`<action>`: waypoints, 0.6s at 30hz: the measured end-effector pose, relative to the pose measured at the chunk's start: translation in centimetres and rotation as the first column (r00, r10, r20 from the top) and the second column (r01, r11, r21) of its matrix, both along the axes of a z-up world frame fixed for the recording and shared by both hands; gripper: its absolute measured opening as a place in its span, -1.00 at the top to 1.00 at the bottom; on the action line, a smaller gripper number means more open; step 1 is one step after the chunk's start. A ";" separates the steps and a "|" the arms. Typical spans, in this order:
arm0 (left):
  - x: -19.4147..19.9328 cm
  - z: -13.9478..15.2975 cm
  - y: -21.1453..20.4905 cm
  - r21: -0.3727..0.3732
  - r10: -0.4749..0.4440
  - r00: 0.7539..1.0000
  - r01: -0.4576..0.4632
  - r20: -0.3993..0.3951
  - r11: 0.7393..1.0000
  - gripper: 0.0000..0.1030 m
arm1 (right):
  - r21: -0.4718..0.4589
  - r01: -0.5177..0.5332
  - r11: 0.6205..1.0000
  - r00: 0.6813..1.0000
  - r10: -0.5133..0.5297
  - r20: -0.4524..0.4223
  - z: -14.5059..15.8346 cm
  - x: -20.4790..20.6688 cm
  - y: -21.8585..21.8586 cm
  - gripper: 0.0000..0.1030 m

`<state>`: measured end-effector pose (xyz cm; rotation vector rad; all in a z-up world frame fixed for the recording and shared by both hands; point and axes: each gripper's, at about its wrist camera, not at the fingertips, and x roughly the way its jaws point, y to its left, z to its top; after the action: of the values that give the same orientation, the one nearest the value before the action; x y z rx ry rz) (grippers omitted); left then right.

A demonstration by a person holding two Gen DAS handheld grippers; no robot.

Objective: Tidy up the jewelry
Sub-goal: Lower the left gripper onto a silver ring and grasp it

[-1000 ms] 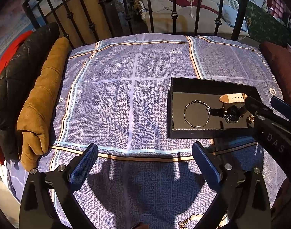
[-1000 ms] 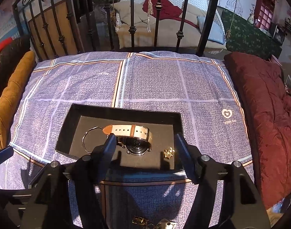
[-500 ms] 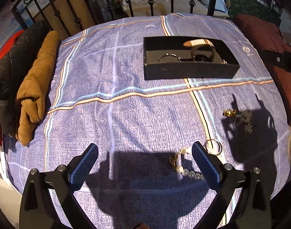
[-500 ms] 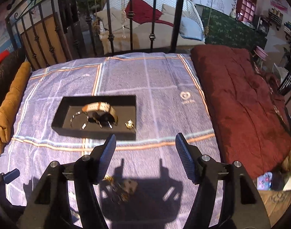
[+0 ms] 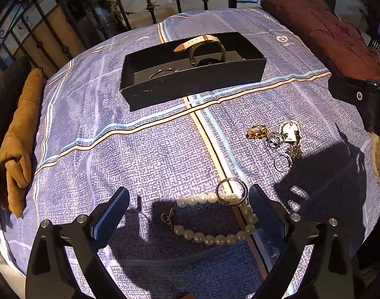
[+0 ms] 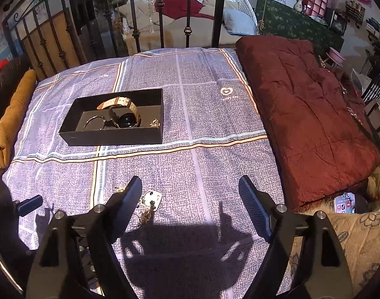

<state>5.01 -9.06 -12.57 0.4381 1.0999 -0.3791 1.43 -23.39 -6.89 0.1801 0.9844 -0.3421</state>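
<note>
Both my grippers gape empty; pearl bracelet (image 5: 214, 220) lies crosswise between the left gripper (image 5: 188, 210) fingers, nearer than the right gripper (image 6: 191, 196)

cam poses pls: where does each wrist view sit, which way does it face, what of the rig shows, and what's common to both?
Left wrist: on the left gripper, low over the near bedspread, facing the headboard; pearl bracelet lies between its open fingers, the right gripper's body at the right edge.
Right wrist: on the right gripper, higher, further right, same heading; open fingers, red quilt at right, a tip of the left gripper at the left edge.
Shared: black box with watch, loose ring pile.
</note>
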 end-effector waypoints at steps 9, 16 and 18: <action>0.7 -2.1 -1.4 -0.001 -0.089 0.995 0.089 -0.054 0.996 -0.30 | 0.010 0.018 1.000 1.000 -0.017 -0.024 -1.2 0.5 -0.8 -0.54; 1.1 -1.4 -0.3 -0.127 -0.121 0.987 0.107 -0.103 0.986 0.43 | 0.018 0.036 0.999 0.999 -0.035 -0.039 -2.0 0.8 -1.5 -0.55; 1.2 -1.2 0.3 -0.163 -0.111 0.986 0.090 -0.124 0.983 0.44 | 0.019 0.038 0.999 0.999 -0.038 -0.039 -2.0 0.9 -1.5 -0.55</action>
<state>6.25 -8.72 -13.78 0.3337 1.1695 -0.5870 2.32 -24.86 -8.91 0.2114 1.0240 -0.3716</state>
